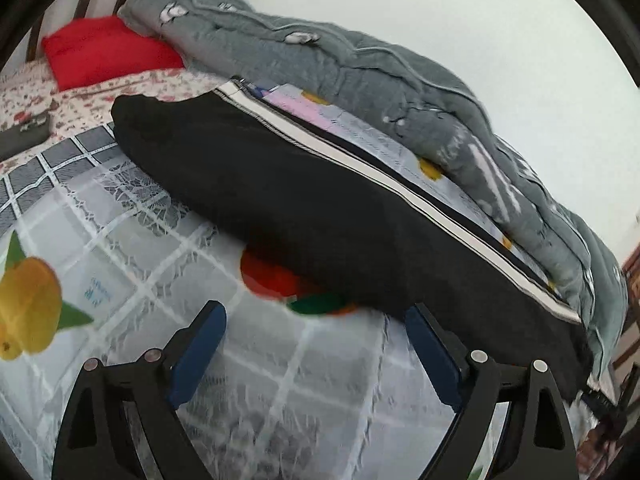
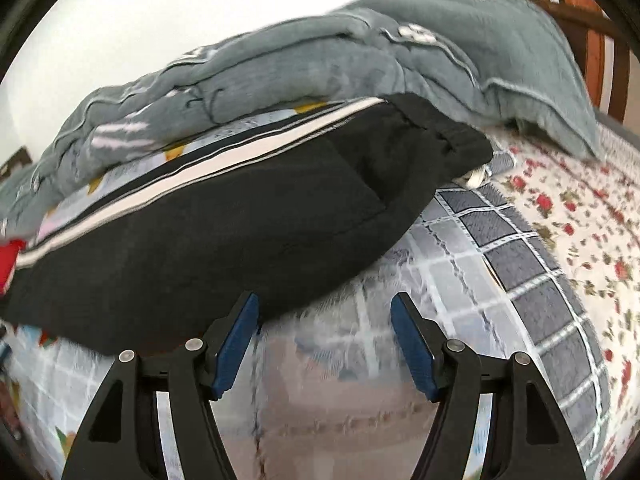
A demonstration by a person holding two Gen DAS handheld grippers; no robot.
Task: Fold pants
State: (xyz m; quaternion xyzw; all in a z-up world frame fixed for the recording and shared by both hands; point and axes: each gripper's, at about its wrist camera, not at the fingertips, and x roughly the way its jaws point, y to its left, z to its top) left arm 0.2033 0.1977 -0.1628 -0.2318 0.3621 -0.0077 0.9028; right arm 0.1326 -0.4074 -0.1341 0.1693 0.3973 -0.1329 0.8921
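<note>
Black pants (image 1: 304,208) with a white side stripe lie folded lengthwise across a bed. In the right wrist view the pants (image 2: 224,232) show their elastic waistband at the right end. My left gripper (image 1: 316,316) is open and empty, just in front of the pants' near edge, with its right fingertip close to the fabric. My right gripper (image 2: 324,308) is open and empty, with its left fingertip at the pants' near edge below the hip.
A grey quilt (image 1: 360,76) lies bunched behind the pants, also in the right wrist view (image 2: 320,60). A red pillow (image 1: 108,50) and a dark flat object (image 1: 24,134) lie at the far left. A patterned bedspread (image 1: 280,380) and a floral sheet (image 2: 580,200) cover the bed.
</note>
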